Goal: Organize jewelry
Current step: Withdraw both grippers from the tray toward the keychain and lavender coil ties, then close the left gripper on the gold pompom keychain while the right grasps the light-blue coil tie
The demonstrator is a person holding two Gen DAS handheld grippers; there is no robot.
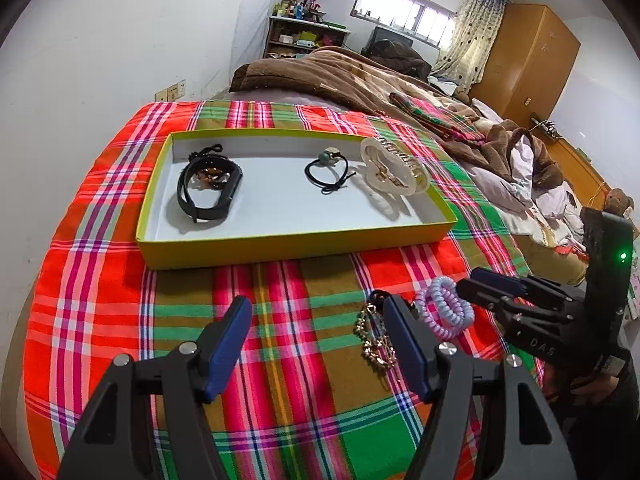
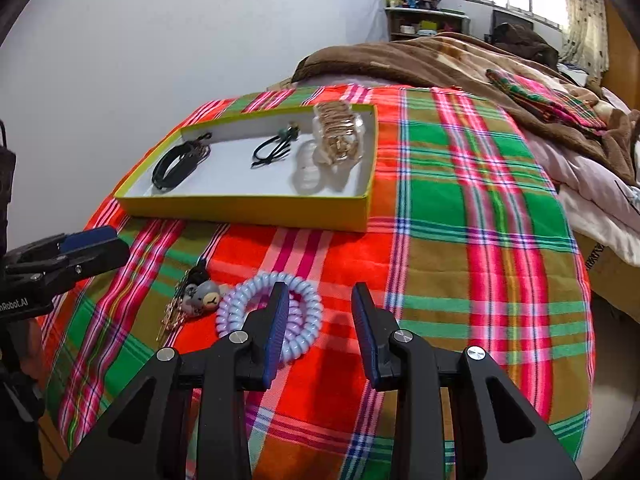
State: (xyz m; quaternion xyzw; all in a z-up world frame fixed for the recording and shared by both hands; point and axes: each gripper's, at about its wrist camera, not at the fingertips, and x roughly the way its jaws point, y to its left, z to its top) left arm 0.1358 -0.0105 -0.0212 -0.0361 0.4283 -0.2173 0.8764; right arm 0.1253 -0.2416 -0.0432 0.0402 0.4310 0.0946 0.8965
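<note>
A yellow-green tray (image 1: 280, 240) (image 2: 256, 210) lies on the plaid cloth. It holds a black band (image 1: 208, 188) (image 2: 172, 168), a black hair tie with a green bead (image 1: 326, 174) (image 2: 276, 146) and a clear hair claw (image 1: 396, 166) (image 2: 340, 136). On the cloth in front of the tray lie a lilac spiral hair tie (image 1: 444, 306) (image 2: 256, 300), a gold chain (image 1: 374, 340) (image 2: 170, 316) and a grey bear charm (image 2: 206, 298). My left gripper (image 1: 318, 320) is open and empty, left of the chain. My right gripper (image 2: 320, 304) (image 1: 476, 280) is open, its left finger over the spiral tie.
The plaid cloth (image 2: 460, 208) covers the bed end. A brown blanket (image 1: 320, 72), a folded plaid cloth (image 1: 436, 118) and bedding lie behind. A white wall (image 1: 100, 60) is at the left. A wooden wardrobe (image 1: 528, 52) stands far right.
</note>
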